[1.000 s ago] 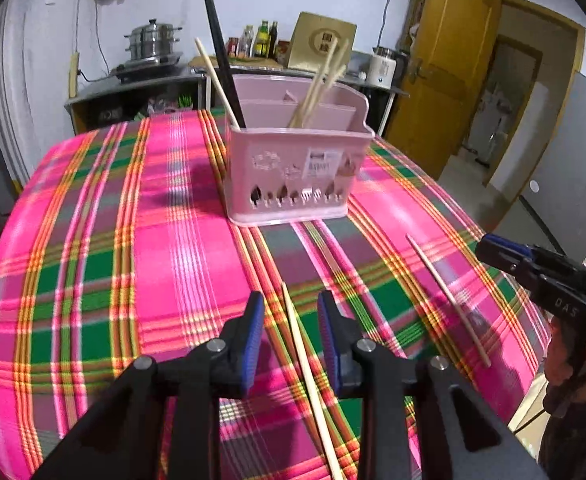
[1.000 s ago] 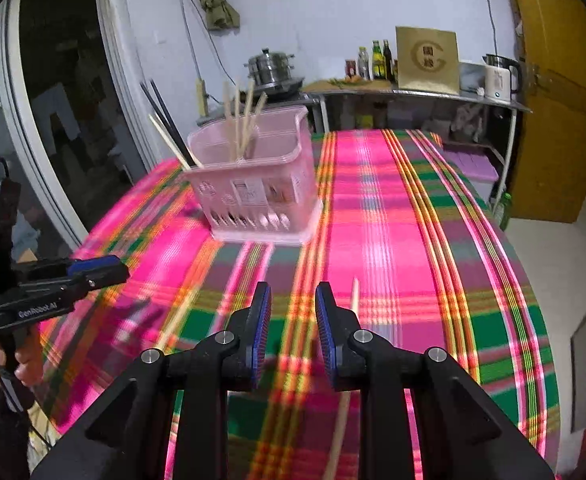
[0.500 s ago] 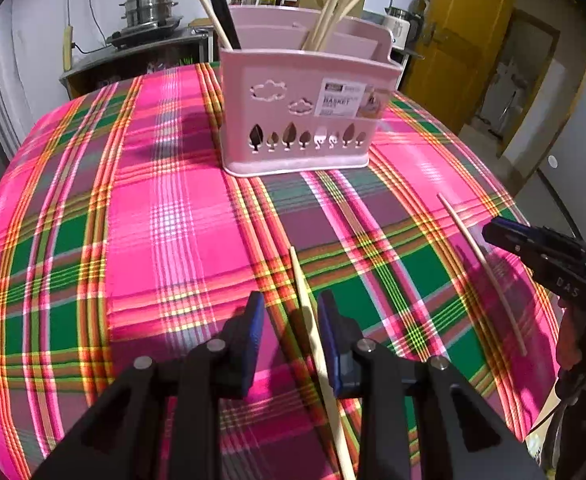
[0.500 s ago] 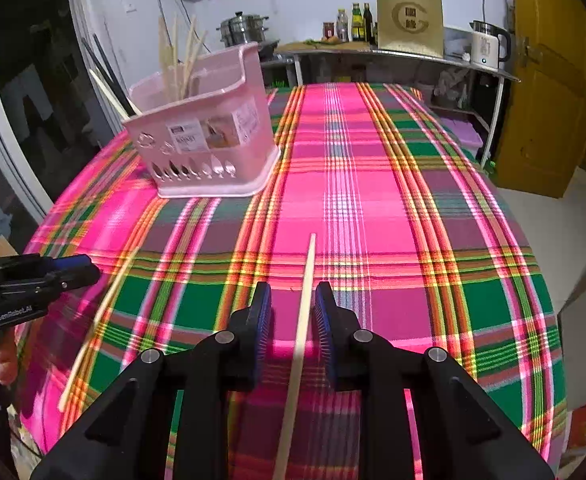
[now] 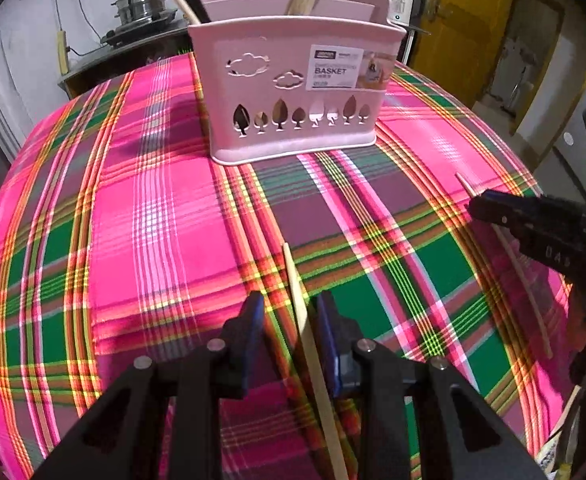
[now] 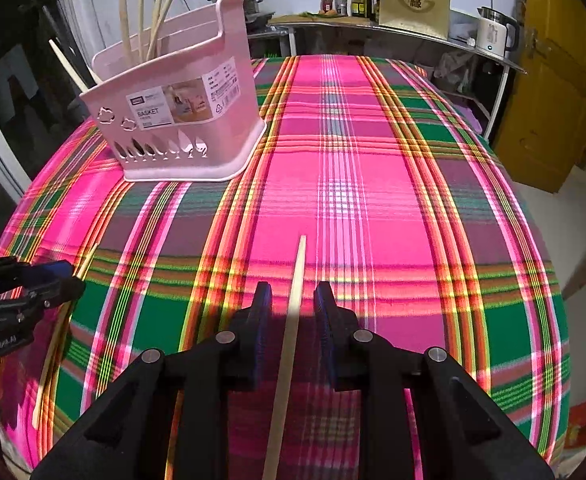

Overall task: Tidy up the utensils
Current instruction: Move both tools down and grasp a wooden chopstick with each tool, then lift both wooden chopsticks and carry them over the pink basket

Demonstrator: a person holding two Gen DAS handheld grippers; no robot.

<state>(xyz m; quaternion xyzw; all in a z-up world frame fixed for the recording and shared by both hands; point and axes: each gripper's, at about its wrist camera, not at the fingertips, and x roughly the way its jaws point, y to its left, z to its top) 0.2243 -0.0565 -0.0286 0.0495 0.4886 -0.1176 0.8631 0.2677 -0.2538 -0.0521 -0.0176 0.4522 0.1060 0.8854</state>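
Both claws are straddling loose chopsticks for pickup.
The left claw [image 5: 289, 320] and right claw [image 6: 293, 312] are standing apart around pale wooden chopsticks [image 5: 313, 356] [image 6: 291, 320] lying on the plaid-clothed table [image 6: 373, 200]; next they need to close, lift, and reach the pink plastic basket [image 5: 293, 88].

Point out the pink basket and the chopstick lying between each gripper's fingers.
pink basket [image 5: 293, 92]: left wrist view, front wall.
left chopstick [image 5: 297, 288]: left wrist view, upper shaft.
right chopstick [image 6: 296, 288]: right wrist view, upper shaft.

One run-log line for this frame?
left gripper: open over chopstick | right gripper: open over second chopstick | basket: upright
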